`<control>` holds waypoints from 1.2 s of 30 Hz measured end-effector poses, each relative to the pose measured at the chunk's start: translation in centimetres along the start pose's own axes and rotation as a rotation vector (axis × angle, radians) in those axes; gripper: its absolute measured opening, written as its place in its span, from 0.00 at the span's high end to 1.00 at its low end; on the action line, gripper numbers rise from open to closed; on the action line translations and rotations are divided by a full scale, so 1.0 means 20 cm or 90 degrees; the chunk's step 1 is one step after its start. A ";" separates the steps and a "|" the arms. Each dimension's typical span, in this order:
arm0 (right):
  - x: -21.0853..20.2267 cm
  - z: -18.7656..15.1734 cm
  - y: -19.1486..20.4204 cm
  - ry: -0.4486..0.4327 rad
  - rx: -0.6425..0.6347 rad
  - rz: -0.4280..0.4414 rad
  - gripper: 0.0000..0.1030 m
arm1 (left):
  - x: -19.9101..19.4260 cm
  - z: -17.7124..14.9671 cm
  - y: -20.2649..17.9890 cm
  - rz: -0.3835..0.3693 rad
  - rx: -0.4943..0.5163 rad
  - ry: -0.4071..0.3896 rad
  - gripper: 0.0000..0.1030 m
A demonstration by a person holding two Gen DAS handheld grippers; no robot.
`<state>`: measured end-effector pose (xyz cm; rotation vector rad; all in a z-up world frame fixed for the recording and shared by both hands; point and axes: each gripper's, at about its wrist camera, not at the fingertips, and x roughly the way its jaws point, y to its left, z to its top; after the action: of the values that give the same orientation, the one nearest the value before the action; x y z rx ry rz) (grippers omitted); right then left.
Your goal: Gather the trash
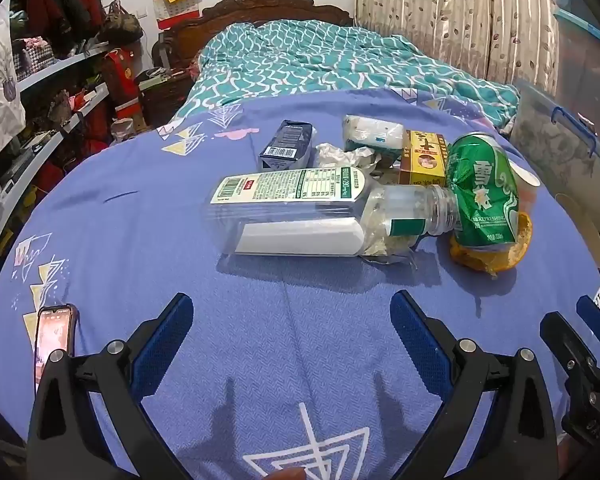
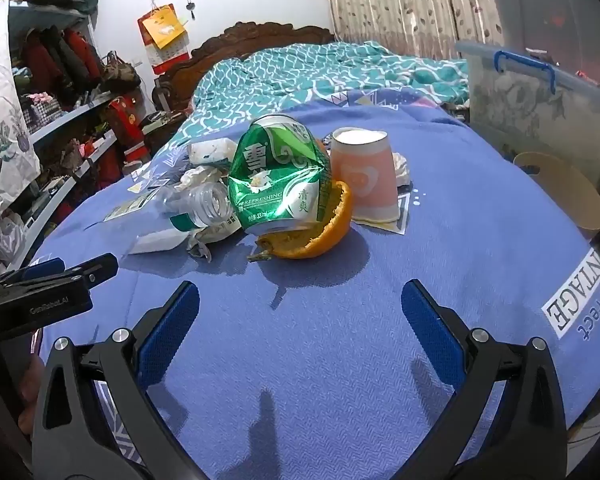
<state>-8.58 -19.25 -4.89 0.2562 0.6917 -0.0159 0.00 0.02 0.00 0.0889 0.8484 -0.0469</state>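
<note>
Both spread wide and empty above the blue bedsheet (image 1: pixel 140 220): left gripper (image 1: pixel 292 332) squarely facing the clear bottle (image 1: pixel 320 212) lying crosswise just ahead, right gripper (image 2: pixel 300 312) nearer the dented green can (image 2: pixel 278 176) propped on orange peel (image 2: pixel 316 236).

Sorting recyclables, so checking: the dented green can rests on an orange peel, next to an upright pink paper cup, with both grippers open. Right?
Nearly. The pink paper cup is upside down, base on top, as the right wrist view shows. The rest holds: the dented green can rests on the orange peel, and the left gripper and right gripper are open.
</note>
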 end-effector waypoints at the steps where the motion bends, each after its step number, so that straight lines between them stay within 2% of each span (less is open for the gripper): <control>1: 0.00 0.00 0.00 -0.006 -0.008 -0.004 0.03 | 0.00 0.00 0.00 -0.001 -0.001 -0.001 0.09; 11: 0.01 -0.02 0.00 0.007 0.000 0.002 0.03 | 0.03 -0.03 -0.02 -0.016 0.002 0.017 0.09; 14: 0.04 -0.04 0.00 0.028 0.004 0.002 0.03 | 0.08 -0.06 -0.02 -0.032 -0.005 0.047 0.09; 26: 0.17 -0.10 0.01 0.131 0.005 -0.002 0.03 | 0.22 -0.26 0.03 -0.031 -0.025 0.144 0.08; 31: 0.21 -0.14 -0.02 0.169 0.021 0.009 0.03 | 0.22 -0.29 0.03 -0.026 -0.020 0.140 0.08; 36: 0.20 -0.15 -0.04 0.161 0.032 0.025 0.03 | 0.21 -0.31 0.02 -0.024 -0.012 0.131 0.08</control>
<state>-7.38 -19.04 -9.82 0.3237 0.9381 0.0374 -1.91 1.06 -7.17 0.0601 1.0554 -0.0659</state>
